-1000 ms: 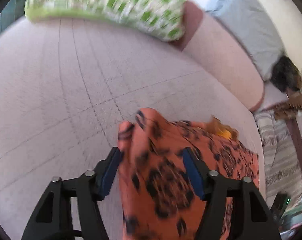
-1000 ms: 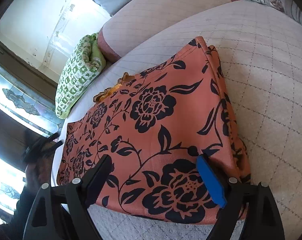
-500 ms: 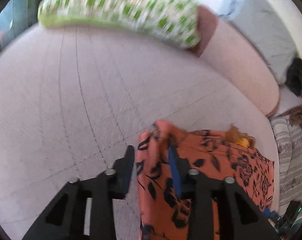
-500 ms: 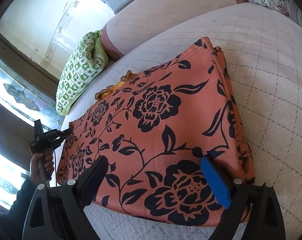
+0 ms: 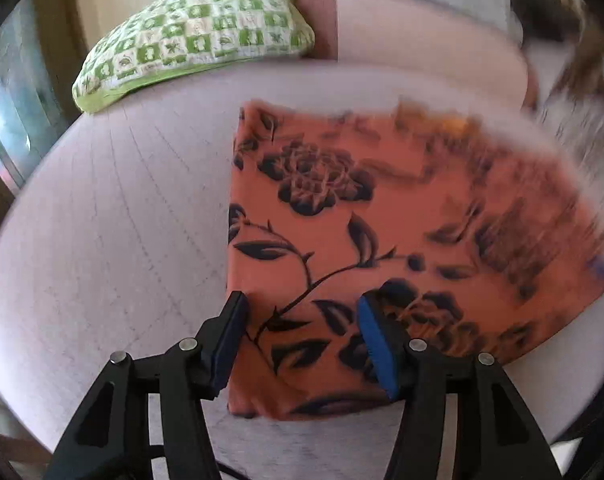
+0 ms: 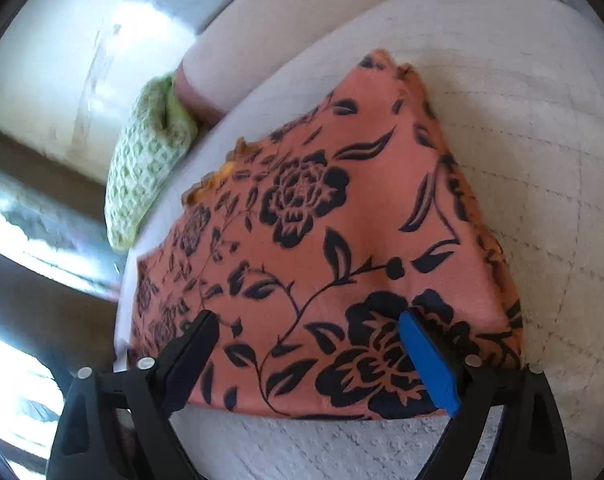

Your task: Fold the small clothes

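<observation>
Your left tongs (image 5: 300, 320) are opening, jaws apart over the near corner of the orange floral garment (image 5: 342, 216); whether the pads touch the cloth, you cannot tell. Your right tongs (image 6: 314, 344) stand wide above the garment's (image 6: 326, 232) near edge, gripping nothing. The garment lies folded flat on the quilted bed (image 5: 114, 208). Beyond the garment, a green checked pillow (image 5: 198, 32) rests against the bolster (image 5: 422, 36).
</observation>
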The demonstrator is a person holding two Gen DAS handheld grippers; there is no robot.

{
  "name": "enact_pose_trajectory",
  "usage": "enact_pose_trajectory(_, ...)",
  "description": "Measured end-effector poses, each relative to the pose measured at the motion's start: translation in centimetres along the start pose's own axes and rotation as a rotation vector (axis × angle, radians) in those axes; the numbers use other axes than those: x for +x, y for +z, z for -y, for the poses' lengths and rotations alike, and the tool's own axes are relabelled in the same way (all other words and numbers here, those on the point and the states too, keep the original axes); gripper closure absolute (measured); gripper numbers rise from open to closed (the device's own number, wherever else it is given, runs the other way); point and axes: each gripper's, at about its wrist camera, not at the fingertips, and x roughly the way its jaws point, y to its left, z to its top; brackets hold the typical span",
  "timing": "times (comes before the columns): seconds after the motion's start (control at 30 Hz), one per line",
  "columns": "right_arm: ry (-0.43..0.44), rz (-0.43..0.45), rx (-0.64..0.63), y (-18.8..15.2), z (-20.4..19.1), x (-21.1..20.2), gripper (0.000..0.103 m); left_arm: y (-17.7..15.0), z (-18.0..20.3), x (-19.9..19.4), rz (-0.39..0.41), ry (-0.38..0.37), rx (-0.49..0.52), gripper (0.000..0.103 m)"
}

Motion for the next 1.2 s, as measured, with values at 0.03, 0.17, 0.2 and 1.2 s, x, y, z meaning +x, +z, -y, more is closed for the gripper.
enact_pose_trajectory(0.03, 0.024, 0.011, -0.009, 0.0, -0.8, -0.7, 0.010, 0.2, 0.4, -0.6, 0.013, 0.013, 0.020, 0.045)
enact_pose_trajectory(0.17, 0.046, 0.042, -0.088, -0.5, -2.7, -1.8, 0.010, 1.0, 0.6, -3.2, 0.046, -0.022, -0.044, 0.044)
enact_pose_trajectory(0.2, 0.008, 0.014, -0.073, -0.7, -2.0, -0.9, 0.009, 1.1, 0.7, -3.8, 0.054, -0.021, -0.056, 0.042)
enact_pose_trajectory(1.2, -0.033, -0.053, -0.170, 0.3, -7.5, 2.5, 0.009, 1.1, 0.5, -2.0, -0.031, 0.027, -0.136, 0.034)
